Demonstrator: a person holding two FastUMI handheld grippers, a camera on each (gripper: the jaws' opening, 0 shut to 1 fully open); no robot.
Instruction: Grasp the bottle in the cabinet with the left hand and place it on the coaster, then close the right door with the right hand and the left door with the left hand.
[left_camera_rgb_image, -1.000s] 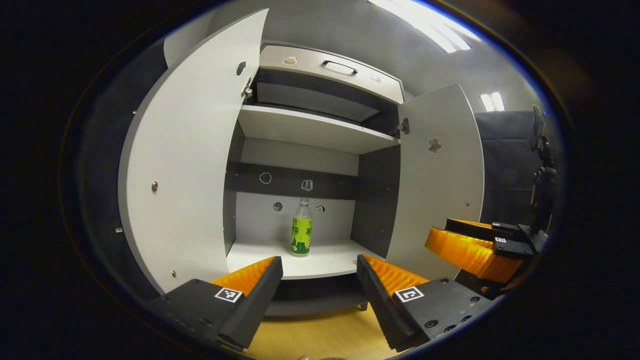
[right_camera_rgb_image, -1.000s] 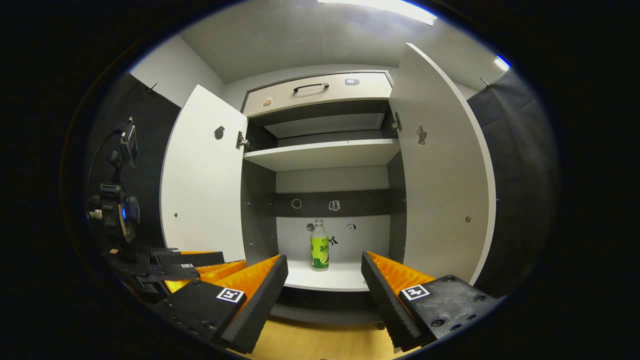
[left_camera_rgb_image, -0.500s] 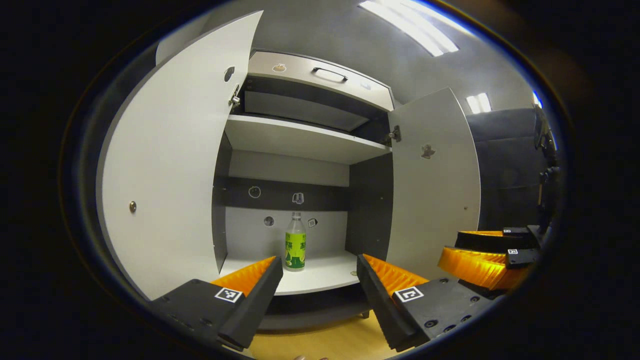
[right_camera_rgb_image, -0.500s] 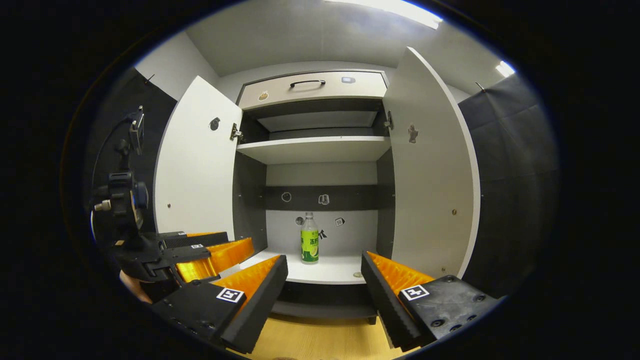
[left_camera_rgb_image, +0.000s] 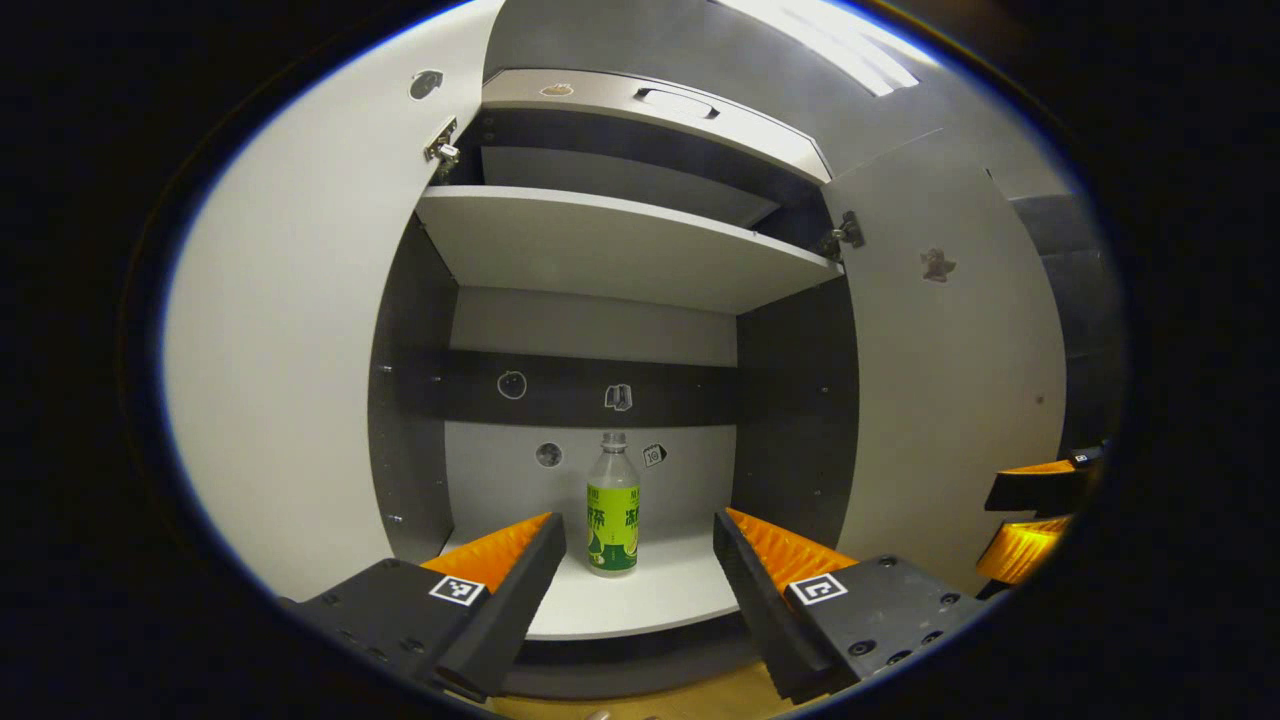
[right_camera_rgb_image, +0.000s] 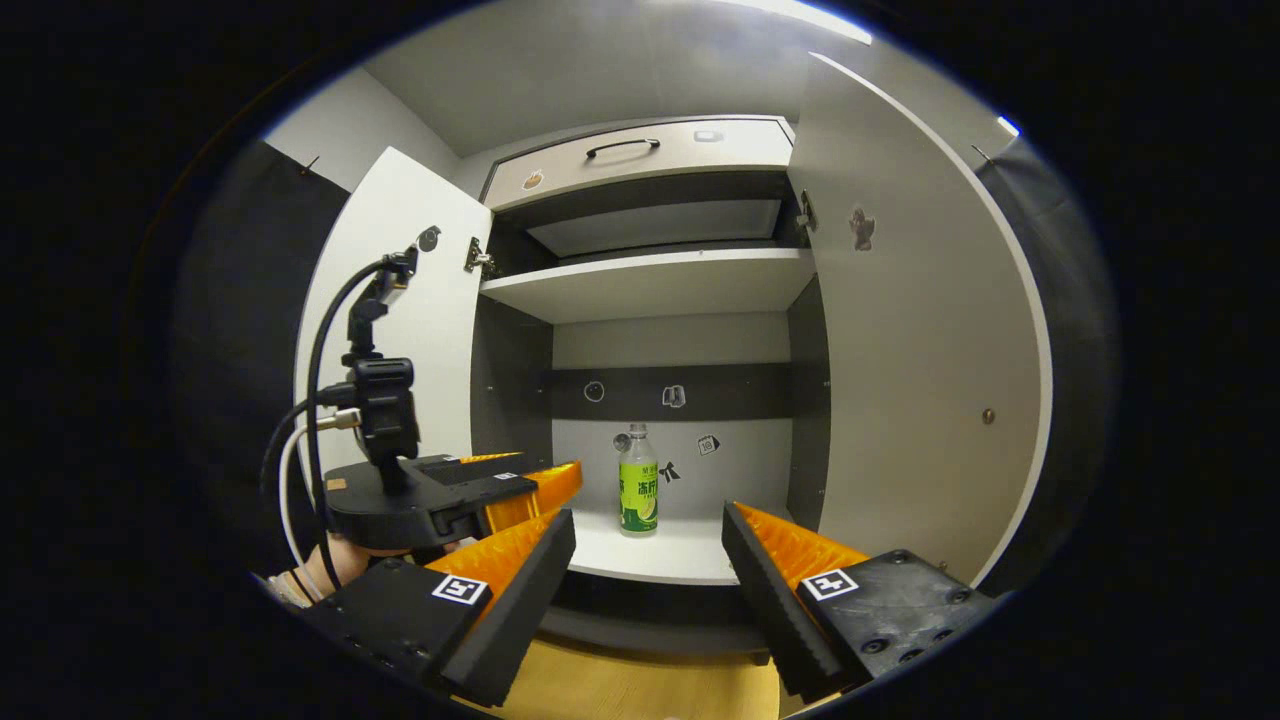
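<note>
Jaws of the left gripper (left_camera_rgb_image: 640, 560) stand wide apart at 6 o'clock in the left gripper view, nothing between them, tips just short of the front edge of the cabinet's lower shelf (left_camera_rgb_image: 640, 600). Beyond the gap, at 6 o'clock toward the middle, the bottle (left_camera_rgb_image: 612, 505) stands upright on that shelf, clear body, green label, cap on, near the back wall and well apart from both side walls. Left door (left_camera_rgb_image: 290, 380) swung open at 9 o'clock; right door (left_camera_rgb_image: 950, 380) open at 3 o'clock. Upper shelf (left_camera_rgb_image: 620, 245) at 12 o'clock, with a drawer (left_camera_rgb_image: 650, 105) and its handle above it.

Right gripper (right_camera_rgb_image: 650, 570) in the right gripper view: jaws likewise wide, holding nothing, above a strip of wooden floor (right_camera_rgb_image: 640, 685) in front of the cabinet. At 8 o'clock the left gripper (right_camera_rgb_image: 520, 490) shows, held by a hand (right_camera_rgb_image: 330, 565), its camera mast and cables rising in front of the left door (right_camera_rgb_image: 400, 330). Bottle (right_camera_rgb_image: 638, 482) upright at centre on the lower shelf (right_camera_rgb_image: 660, 550), small stickers on the back wall behind it. Right door (right_camera_rgb_image: 920, 380) open at 3 o'clock.
</note>
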